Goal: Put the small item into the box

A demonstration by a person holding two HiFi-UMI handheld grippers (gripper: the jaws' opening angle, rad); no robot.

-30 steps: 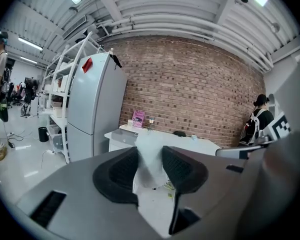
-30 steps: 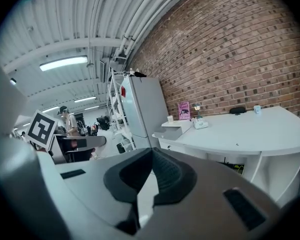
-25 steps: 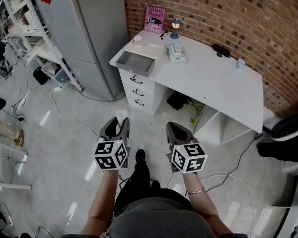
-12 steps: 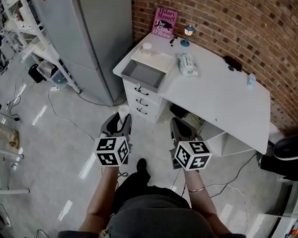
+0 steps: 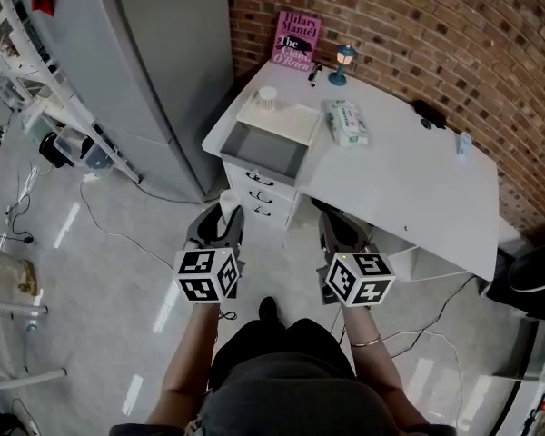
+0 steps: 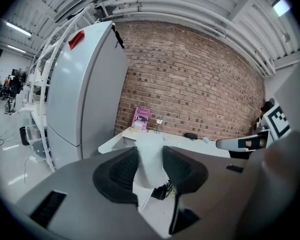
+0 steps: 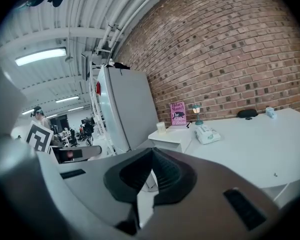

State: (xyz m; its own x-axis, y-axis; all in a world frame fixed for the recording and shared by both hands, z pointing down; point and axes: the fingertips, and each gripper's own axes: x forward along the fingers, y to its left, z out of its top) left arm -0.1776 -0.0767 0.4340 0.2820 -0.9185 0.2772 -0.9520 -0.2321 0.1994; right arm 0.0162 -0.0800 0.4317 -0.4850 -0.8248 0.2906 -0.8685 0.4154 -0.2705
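Observation:
My left gripper (image 5: 223, 213) is shut on a small white item (image 5: 227, 197), which sticks out past its fingertips; in the left gripper view the item (image 6: 150, 156) stands upright between the dark pads. My right gripper (image 5: 332, 219) is shut with nothing in it, its pads meeting at the tips (image 7: 151, 155). Both are held over the floor just short of the white desk (image 5: 409, 180). The open box (image 5: 268, 148) with a grey inside sits on the desk's near left corner, straight beyond the left gripper. Its white lid (image 5: 287, 117) lies behind it.
On the desk stand a white cup (image 5: 268, 96), a pink book (image 5: 295, 39), a small lamp (image 5: 345, 62), a tissue pack (image 5: 348, 123), a black object (image 5: 429, 112) and a small bottle (image 5: 463, 143). A grey fridge (image 5: 154, 53) stands to the left, desk drawers (image 5: 259, 193) below the box, cables on the floor.
The person has walked closer to the desk, so the desk and box sit nearer the grippers. Both grippers keep their pose and the left still holds the white item.

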